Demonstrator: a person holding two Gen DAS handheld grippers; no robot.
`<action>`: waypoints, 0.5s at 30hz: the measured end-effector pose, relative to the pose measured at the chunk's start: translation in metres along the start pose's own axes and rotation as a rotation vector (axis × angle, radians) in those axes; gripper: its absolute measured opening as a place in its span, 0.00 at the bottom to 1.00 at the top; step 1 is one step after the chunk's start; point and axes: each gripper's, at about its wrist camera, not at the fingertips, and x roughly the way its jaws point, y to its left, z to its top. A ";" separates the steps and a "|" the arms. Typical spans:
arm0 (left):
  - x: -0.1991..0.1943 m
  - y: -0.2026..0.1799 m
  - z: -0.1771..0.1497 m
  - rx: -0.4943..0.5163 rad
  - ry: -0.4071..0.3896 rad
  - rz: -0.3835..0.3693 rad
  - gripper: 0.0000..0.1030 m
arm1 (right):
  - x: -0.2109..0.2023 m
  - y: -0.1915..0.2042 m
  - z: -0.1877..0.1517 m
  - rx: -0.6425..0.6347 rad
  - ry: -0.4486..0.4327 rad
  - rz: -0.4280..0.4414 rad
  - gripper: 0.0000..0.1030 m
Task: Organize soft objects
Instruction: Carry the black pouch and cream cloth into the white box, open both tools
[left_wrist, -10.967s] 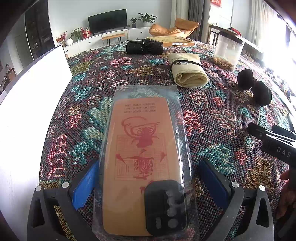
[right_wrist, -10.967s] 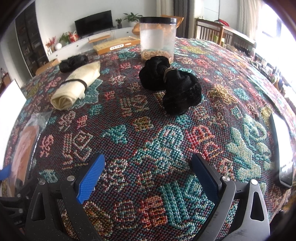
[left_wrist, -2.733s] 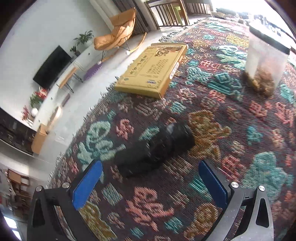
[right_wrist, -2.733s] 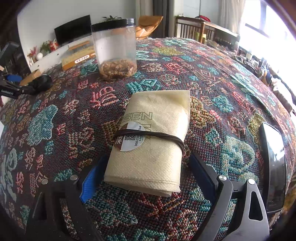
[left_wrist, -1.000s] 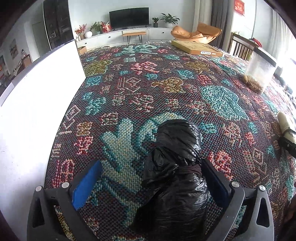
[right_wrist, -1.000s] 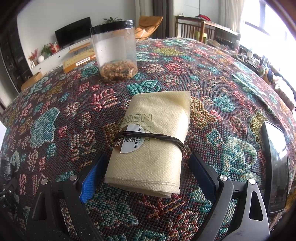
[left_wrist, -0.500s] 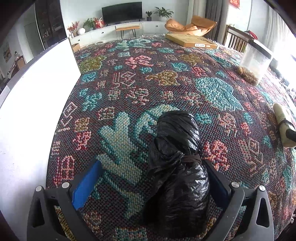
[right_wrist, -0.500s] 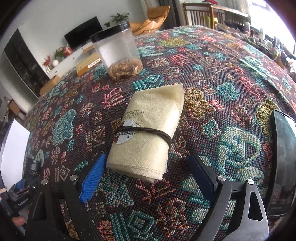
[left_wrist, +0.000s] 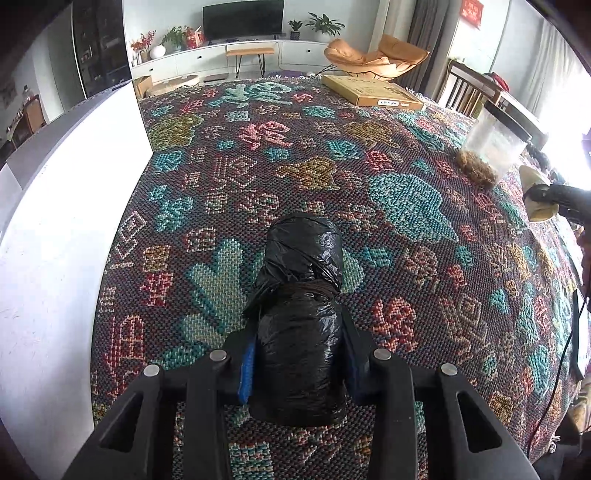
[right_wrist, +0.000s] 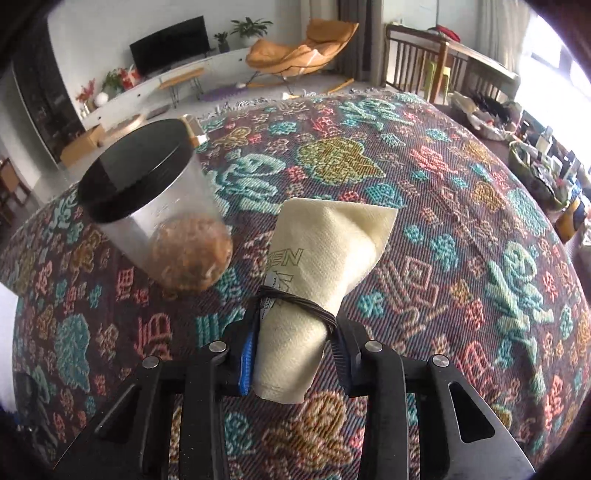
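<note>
In the lower centre of the left wrist view, the left gripper is squeezing its jaws against both sides of a black plastic bag roll bound round its middle by a dark band, the roll's far end pointing up the frame over the patterned woven cloth that is covering the worktop. In the lower centre of the right wrist view, the right gripper is clamping its jaws on a rolled cream fabric bag tied with a dark hair tie, its loose end fanning toward the frame's middle. A clear jar with a black lid is standing at left of centre, just beside the bag. A flat cardboard box is lying at the upper right of the left view.
</note>
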 end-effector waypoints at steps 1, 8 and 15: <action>0.002 -0.001 0.002 0.001 0.005 0.003 0.36 | 0.010 -0.004 0.006 0.009 0.013 0.001 0.35; 0.005 -0.001 0.012 -0.030 0.022 -0.040 0.36 | 0.014 -0.027 0.033 0.093 0.032 0.042 0.30; -0.070 0.020 0.025 -0.116 -0.058 -0.190 0.36 | -0.104 0.040 0.041 -0.028 -0.129 0.182 0.30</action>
